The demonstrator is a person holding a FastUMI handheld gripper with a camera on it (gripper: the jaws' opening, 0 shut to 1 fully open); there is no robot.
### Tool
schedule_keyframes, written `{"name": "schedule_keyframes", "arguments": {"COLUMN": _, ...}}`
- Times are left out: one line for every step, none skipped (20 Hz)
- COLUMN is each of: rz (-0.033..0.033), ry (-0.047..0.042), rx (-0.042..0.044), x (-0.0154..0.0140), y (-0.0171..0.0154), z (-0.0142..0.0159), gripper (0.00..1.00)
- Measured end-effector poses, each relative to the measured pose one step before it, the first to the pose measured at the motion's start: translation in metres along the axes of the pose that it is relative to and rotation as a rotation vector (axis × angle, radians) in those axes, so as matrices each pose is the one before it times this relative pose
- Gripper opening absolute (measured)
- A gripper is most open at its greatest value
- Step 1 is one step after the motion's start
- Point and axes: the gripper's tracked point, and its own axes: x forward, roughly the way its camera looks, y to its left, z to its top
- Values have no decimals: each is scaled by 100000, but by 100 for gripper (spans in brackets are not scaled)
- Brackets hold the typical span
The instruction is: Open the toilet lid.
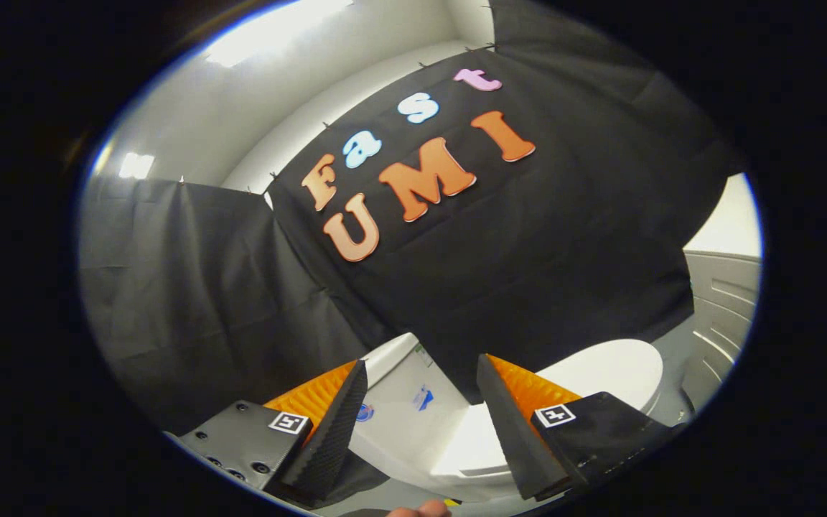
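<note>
A white toilet stands below and ahead of me, tilted in the view. Its tank [403,409] shows between my two fingers, with small stickers on its front. The white lid [611,370] lies shut on the bowl, beyond and to the right of the right finger [503,424]. My gripper [421,373] is open, held above the toilet with nothing between the fingers. It touches neither the tank nor the lid.
Black cloth walls [500,266] hang behind and to the left of the toilet. A grey panelled wall [726,309] stands to the right. Grey floor shows beside the bowl. A fingertip of a person's hand [421,510] shows under the gripper.
</note>
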Motion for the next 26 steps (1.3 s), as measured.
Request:
{"name": "schedule_keyframes", "arguments": {"rz": -4204, "ry": 2050, "rx": 1469, "x": 126, "y": -2468, "z": -1268, "gripper": 98}}
{"name": "schedule_keyframes", "arguments": {"rz": -3464, "ry": 1624, "rx": 2407, "x": 36, "y": -2082, "z": -792, "gripper": 97}}
{"name": "schedule_keyframes", "arguments": {"rz": -3248, "ry": 991, "rx": 2824, "x": -52, "y": -1932, "z": -837, "gripper": 97}}
{"name": "schedule_keyframes", "arguments": {"rz": -3799, "ry": 1836, "rx": 3656, "x": 131, "y": -1853, "z": -716, "gripper": 97}}
{"name": "schedule_keyframes", "arguments": {"rz": -3257, "ry": 912, "rx": 3294, "x": 16, "y": -2014, "z": -584, "gripper": 97}}
{"name": "schedule_keyframes", "arguments": {"rz": -3549, "ry": 801, "rx": 3550, "x": 53, "y": -2083, "z": -641, "gripper": 97}}
{"name": "schedule_keyframes", "arguments": {"rz": -3052, "ry": 489, "rx": 3705, "x": 175, "y": -1973, "z": -506, "gripper": 97}}
{"name": "schedule_keyframes", "arguments": {"rz": -2160, "ry": -316, "rx": 4089, "x": 49, "y": -1650, "z": -414, "gripper": 97}}
{"name": "schedule_keyframes", "arguments": {"rz": -1685, "ry": -91, "rx": 4444, "x": -133, "y": -1435, "z": -444, "gripper": 97}}
{"name": "schedule_keyframes", "arguments": {"rz": -2067, "ry": -335, "rx": 4672, "x": 193, "y": -1337, "z": -419, "gripper": 97}}
{"name": "schedule_keyframes", "arguments": {"rz": -1378, "ry": -251, "rx": 4604, "x": -137, "y": -1366, "z": -332, "gripper": 97}}
{"name": "schedule_keyframes", "arguments": {"rz": -1579, "ry": -191, "rx": 4512, "x": 213, "y": -1254, "z": -361, "gripper": 97}}
{"name": "schedule_keyframes", "arguments": {"rz": -1847, "ry": -141, "rx": 3277, "x": 112, "y": -1365, "z": -363, "gripper": 97}}
{"name": "schedule_keyframes", "arguments": {"rz": -1949, "ry": 678, "rx": 1838, "x": 351, "y": -783, "z": -208, "gripper": 96}}
{"name": "schedule_keyframes", "arguments": {"rz": -2505, "ry": 696, "rx": -108, "x": 241, "y": -1224, "z": -396, "gripper": 96}}
{"name": "schedule_keyframes", "arguments": {"rz": -2886, "ry": 1240, "rx": -746, "x": 381, "y": -1328, "z": -435, "gripper": 96}}
{"name": "schedule_keyframes", "arguments": {"rz": -2659, "ry": -158, "rx": -824, "x": 260, "y": -1014, "z": -118, "gripper": 97}}
{"name": "schedule_keyframes", "arguments": {"rz": -2592, "ry": -776, "rx": -214, "x": 312, "y": -849, "z": 122, "gripper": 96}}
{"name": "schedule_keyframes", "arguments": {"rz": -2838, "ry": -1120, "rx": 452, "x": 148, "y": -957, "z": 312, "gripper": 97}}
{"name": "schedule_keyframes", "arguments": {"rz": -2920, "ry": -168, "rx": 846, "x": 321, "y": -920, "z": -17, "gripper": 97}}
{"name": "schedule_keyframes", "arguments": {"rz": -1775, "ry": -244, "rx": 859, "x": 206, "y": -695, "z": -41, "gripper": 97}}
{"name": "schedule_keyframes", "arguments": {"rz": -813, "ry": 229, "rx": 1075, "x": 240, "y": -481, "z": -100, "gripper": 97}}
{"name": "schedule_keyframes", "arguments": {"rz": -1380, "ry": 1039, "rx": 953, "x": 414, "y": -773, "z": -338, "gripper": 97}}
{"name": "schedule_keyframes", "arguments": {"rz": -1771, "ry": 1416, "rx": 624, "x": 582, "y": -723, "z": -532, "gripper": 97}}
{"name": "schedule_keyframes", "arguments": {"rz": -708, "ry": 1500, "rx": 770, "x": 452, "y": -533, "z": -408, "gripper": 97}}
{"name": "schedule_keyframes", "arguments": {"rz": -710, "ry": 1031, "rx": 686, "x": 409, "y": -516, "z": -281, "gripper": 97}}
